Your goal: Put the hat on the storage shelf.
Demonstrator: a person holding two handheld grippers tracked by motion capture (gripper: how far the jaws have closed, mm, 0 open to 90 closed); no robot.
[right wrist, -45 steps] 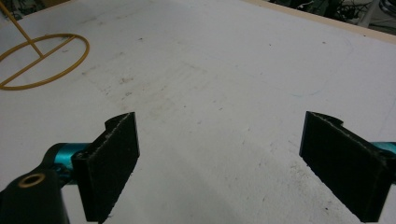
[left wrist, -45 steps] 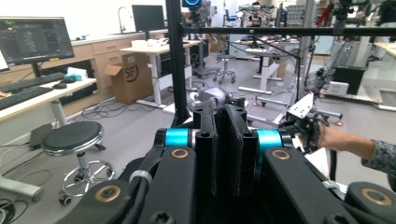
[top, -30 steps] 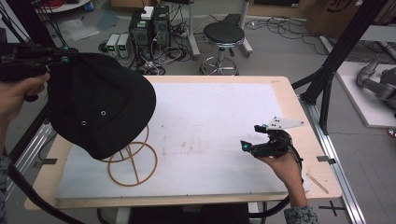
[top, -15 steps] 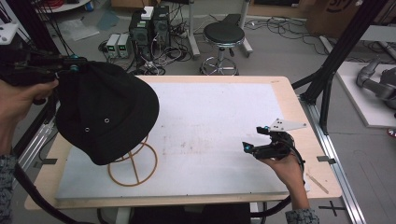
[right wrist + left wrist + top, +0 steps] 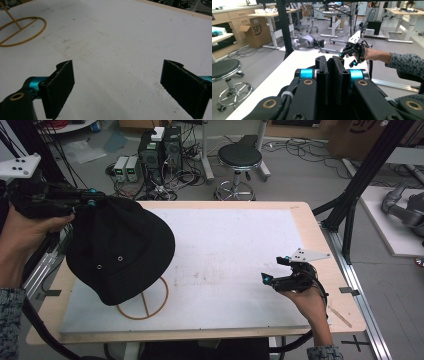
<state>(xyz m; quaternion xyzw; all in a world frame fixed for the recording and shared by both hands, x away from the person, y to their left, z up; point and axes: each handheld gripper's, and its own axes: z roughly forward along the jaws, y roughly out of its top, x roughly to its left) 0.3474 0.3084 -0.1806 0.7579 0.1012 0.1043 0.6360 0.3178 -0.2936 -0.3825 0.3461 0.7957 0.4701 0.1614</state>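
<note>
The left gripper (image 5: 75,205), out past the table's left edge, has its jaws pinched tight on the rim of the black hat (image 5: 120,252); in the left gripper view the two black pads (image 5: 336,75) stand pressed together with only a thin dark layer of fabric between them. From that grip the hat hangs with its crown over the front-left corner of the white board (image 5: 225,250), directly above the wire hat stand (image 5: 143,300), whose ring base rests on the board near that corner while its upright post is hidden under the crown. The step in hand looks like seating the hat on the stand. The next move calls for lowering the hat until the crown settles on the hidden top of the post, keeping it centred over the ring, and only then letting go. The right gripper (image 5: 276,270) rests low near the board's front-right corner, its jaws spread wide and holding nothing, well apart from the hat; it could steady the stand if it tips.
</note>
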